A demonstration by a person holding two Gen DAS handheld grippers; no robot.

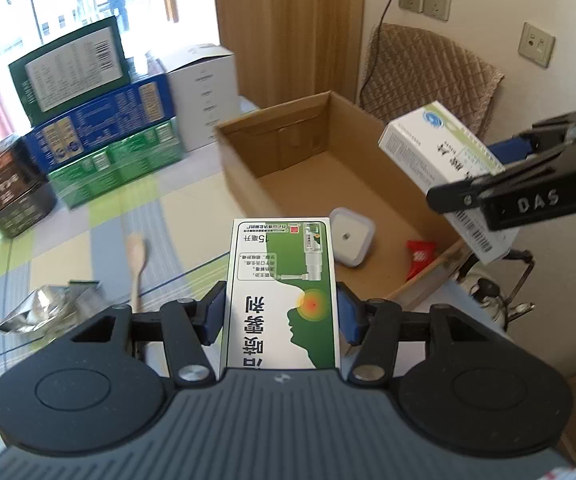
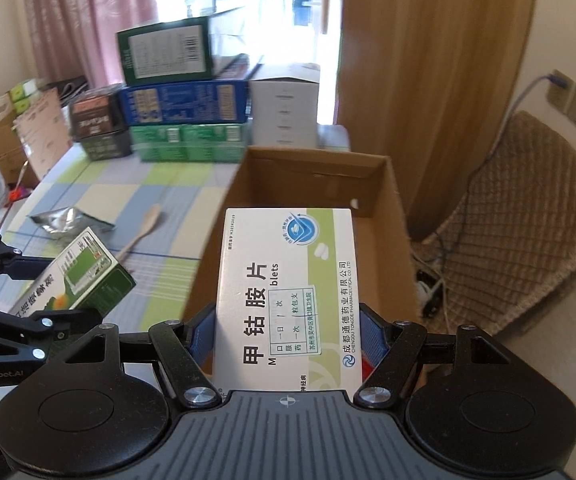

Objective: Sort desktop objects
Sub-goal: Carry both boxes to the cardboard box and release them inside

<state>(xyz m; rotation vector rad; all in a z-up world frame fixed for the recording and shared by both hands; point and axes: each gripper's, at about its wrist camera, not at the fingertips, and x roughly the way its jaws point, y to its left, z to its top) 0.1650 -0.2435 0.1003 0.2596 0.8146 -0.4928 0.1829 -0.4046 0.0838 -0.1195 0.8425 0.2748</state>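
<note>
The left gripper clamps a green spray box by its long sides; the right gripper likewise grips a white tablet box. Both cartons look light but crushable. They hang just before the cardboard box, whose open top offers ample room beyond the near rim.

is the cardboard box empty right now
No. In the left wrist view the cardboard box already holds a white square container and a red packet on its floor.
</note>
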